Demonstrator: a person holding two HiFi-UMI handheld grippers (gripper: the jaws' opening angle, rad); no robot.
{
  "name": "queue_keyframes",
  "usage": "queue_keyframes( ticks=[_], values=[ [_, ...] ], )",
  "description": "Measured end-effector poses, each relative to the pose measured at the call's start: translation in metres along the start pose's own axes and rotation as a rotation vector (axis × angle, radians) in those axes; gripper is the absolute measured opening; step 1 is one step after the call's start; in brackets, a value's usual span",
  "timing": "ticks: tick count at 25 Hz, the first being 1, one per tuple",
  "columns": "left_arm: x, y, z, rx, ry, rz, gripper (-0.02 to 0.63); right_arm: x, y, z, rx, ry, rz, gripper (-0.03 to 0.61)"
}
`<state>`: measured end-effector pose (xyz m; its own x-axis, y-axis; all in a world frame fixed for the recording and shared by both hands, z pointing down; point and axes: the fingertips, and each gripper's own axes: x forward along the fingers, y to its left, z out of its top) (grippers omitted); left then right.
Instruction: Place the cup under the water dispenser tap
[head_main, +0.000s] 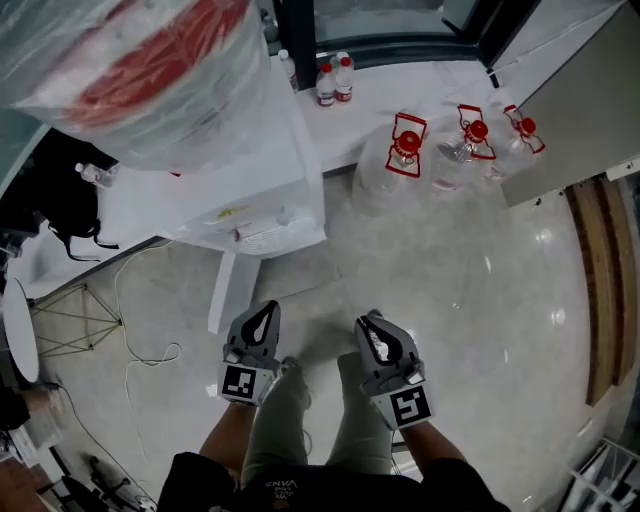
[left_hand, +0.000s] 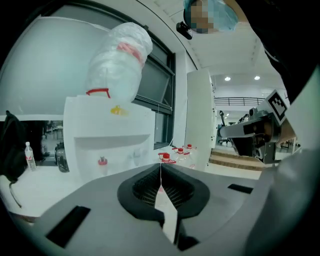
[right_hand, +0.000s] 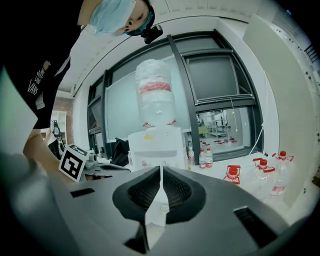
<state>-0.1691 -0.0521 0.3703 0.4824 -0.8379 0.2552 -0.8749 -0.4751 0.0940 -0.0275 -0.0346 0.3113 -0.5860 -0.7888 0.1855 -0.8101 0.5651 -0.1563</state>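
While both hand-held grippers hang low in front of the person's legs (head_main: 300, 420), neither has hold of anything. The left hand-held gripper (head_main: 265, 310) has its jaws pressed together along one thin seam, with nothing between them, as the left gripper view (left_hand: 161, 172) shows. The right hand-held gripper (head_main: 372, 322) is closed in the same way and is just as empty (right_hand: 161, 172).

Ahead of the left one and a little to its left stands the white water dispenser (left_hand: 107, 135), a plastic-wrapped bottle (left_hand: 120, 60) upside down on top and a red tap (left_hand: 102, 161) in its recess. Straight ahead of the right one, seen through the gap beneath its closed tips, what looks like the cup (right_hand: 163, 207) shows low down below the dispenser, small, pale and round-rimmed; it is too small to be sure. Ahead and to the right of both, well apart from them, clear jugs (head_main: 405, 150) with red handles stand on the floor (head_main: 480, 300).
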Motion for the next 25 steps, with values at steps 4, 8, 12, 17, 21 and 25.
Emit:
queue_keyframes(
  ticks=[4, 8, 12, 17, 21, 25],
  values=[
    [0.038, 0.022, -0.052, 0.000, -0.021, 0.037, 0.020, 0.031, -0.022, -0.051, -0.009, 0.005, 0.039, 0.046],
    [0.071, 0.042, -0.108, 0.007, -0.039, 0.066, 0.020, 0.064, -0.042, -0.102, -0.022, -0.014, 0.074, 0.046],
    [0.101, 0.061, -0.169, 0.036, -0.042, 0.058, 0.020, 0.099, -0.061, -0.156, -0.045, -0.019, 0.122, 0.046],
    [0.136, 0.083, -0.243, 0.086, -0.023, 0.028, 0.021, 0.139, -0.079, -0.214, -0.100, -0.041, 0.193, 0.046],
    [0.156, 0.104, -0.299, 0.116, -0.002, 0.021, 0.021, 0.161, -0.086, -0.252, -0.144, -0.076, 0.218, 0.046],
    [0.176, 0.125, -0.353, 0.132, 0.025, 0.021, 0.021, 0.174, -0.088, -0.293, -0.164, -0.087, 0.238, 0.046]
  ],
)
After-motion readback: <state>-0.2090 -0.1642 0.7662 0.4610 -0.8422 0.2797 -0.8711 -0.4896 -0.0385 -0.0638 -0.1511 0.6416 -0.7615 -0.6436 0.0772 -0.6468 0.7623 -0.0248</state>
